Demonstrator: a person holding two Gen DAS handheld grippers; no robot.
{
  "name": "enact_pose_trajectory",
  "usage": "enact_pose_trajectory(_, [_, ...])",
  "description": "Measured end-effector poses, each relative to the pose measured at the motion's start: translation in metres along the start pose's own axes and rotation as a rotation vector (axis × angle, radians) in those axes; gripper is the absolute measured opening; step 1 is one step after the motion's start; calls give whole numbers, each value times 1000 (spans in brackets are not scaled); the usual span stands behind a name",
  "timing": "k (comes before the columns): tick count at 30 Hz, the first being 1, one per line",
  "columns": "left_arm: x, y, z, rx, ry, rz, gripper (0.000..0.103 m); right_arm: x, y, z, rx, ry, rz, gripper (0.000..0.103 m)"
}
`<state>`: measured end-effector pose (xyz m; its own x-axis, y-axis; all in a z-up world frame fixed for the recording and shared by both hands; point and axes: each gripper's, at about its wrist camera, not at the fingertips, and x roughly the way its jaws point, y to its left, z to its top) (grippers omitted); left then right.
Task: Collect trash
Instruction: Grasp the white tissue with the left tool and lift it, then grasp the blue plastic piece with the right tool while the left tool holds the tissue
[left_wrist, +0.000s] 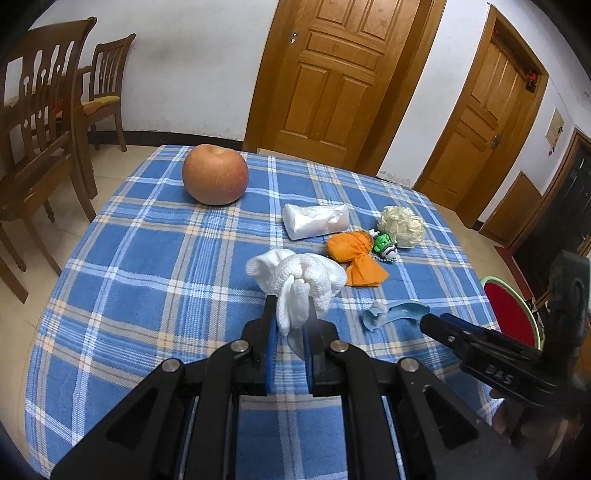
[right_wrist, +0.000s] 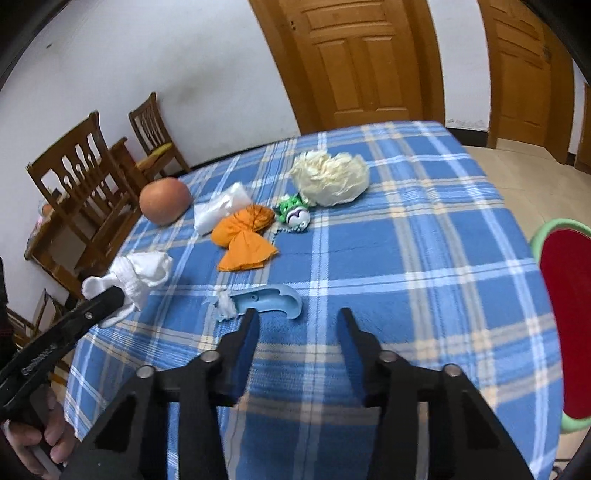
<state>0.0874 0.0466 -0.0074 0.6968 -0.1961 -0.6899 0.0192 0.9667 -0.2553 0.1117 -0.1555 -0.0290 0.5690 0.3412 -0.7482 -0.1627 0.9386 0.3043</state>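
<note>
Slippage is your first worry: your left gripper (left_wrist: 291, 314) is pinched on only a loose tail of the white cloth (left_wrist: 295, 280), so the soft knit bundle could slide free. Your right gripper (right_wrist: 297, 321) has its jaws apart with nothing between them; one finger sits just beside the curved blue plastic scrap (right_wrist: 269, 301), which may skid on the fuzzy checked tablecloth (right_wrist: 406, 258). Behind lie a crumpled orange wrapper (right_wrist: 245, 236) and a cream paper ball (right_wrist: 330, 179).

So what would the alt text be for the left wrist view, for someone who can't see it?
The left gripper pinches a white knitted cloth on a blue plaid tablecloth. Beyond lie an apple, orange paper and other scraps; the right gripper enters from the right.
</note>
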Motion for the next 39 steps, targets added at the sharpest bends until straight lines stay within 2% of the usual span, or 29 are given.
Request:
enact_pose_trajectory(6, [5,1,0,-5,9,4,11,11,0,2,-11,8,19,36])
enact_pose_trajectory(8, [5,1,-1,-5,12,4,11,13,0,3,-16,7,22,29])
enact_pose_trajectory(10, [5,1,-1,-4,12,4,11,15,0,4,-22,9,22,16])
enact_pose_trajectory(11, [5,1,-1,-4,12,4,11,16,1,5,-26,10,19,12])
enact_pose_trajectory(17, [5,-1,-1,0,10,-2,11,8,1,2,-19,-6,28,11])
enact_pose_trajectory(26, [-4,-17,0,23,-1,-41,11,-27,-6,-6,27,-83,25,9])
enact_pose_trajectory(39, [-11,-51,-1,63,14,-120,11,-83,-41,-24,149,-201,-26,7])
